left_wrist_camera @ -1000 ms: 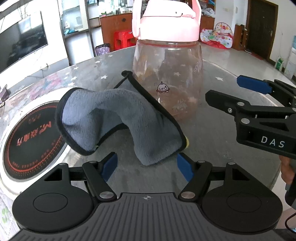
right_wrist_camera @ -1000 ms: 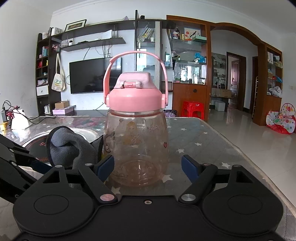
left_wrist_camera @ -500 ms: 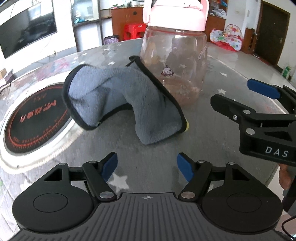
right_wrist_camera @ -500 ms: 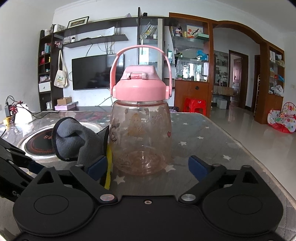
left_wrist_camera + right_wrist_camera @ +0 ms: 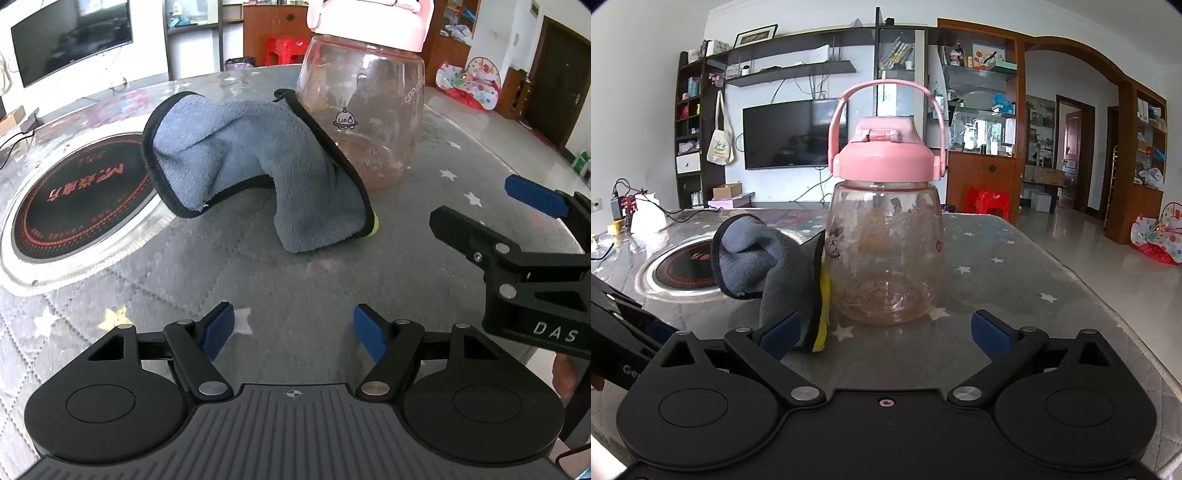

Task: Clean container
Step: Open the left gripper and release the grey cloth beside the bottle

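Note:
A clear bottle point(image 5: 884, 254) with a pink lid point(image 5: 886, 157) and raised handle stands upright on the table; it also shows in the left wrist view point(image 5: 364, 118). A grey cloth point(image 5: 255, 162) with black trim and a yellow underside leans against the bottle's left side, also in the right wrist view point(image 5: 768, 266). My left gripper point(image 5: 293, 330) is open and empty, a short way back from the cloth. My right gripper point(image 5: 882, 330) is open and empty, a little in front of the bottle; it shows at the right of the left wrist view point(image 5: 517, 218).
A round induction cooktop point(image 5: 81, 195) is set into the table left of the cloth. The star-patterned table cover point(image 5: 295, 280) runs to the right edge point(image 5: 1108, 306). Behind are a TV point(image 5: 790, 134), shelves and a red stool point(image 5: 988, 201).
Both grippers have pulled back from the bottle and cloth, which now look smaller and farther. The right gripper's fingers have spread a little wider. Cloth and bottle have not moved.

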Available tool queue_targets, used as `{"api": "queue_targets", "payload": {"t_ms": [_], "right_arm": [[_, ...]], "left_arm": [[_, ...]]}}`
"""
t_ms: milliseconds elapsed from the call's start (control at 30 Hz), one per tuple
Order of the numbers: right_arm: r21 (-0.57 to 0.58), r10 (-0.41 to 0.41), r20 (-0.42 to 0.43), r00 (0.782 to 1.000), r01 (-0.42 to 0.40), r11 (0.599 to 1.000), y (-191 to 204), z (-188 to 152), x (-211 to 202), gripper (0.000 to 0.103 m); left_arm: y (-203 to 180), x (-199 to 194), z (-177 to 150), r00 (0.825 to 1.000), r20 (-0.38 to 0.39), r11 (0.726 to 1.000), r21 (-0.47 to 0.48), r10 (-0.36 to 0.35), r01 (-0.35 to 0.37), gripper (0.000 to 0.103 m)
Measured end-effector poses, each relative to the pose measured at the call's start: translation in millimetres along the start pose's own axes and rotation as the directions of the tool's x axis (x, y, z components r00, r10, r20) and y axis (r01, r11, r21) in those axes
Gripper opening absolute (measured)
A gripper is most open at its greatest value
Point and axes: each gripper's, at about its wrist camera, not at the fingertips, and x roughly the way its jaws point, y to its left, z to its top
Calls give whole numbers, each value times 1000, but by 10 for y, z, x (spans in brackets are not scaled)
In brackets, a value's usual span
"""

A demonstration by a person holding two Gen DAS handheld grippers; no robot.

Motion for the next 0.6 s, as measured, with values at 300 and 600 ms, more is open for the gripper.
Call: {"api": "queue_targets", "payload": {"t_ms": [300,600], "right_arm": [[31,-11,-28,1000,12,999,-65,-62,-53,101],[54,-28,-51,998,31,998,-162,-86,-79,101]], "left_arm": [[-52,-35,-110,999,21,999,18,32,-32,80],[-1,-39,-119,999,22,999,9,43,-43,87]]}}
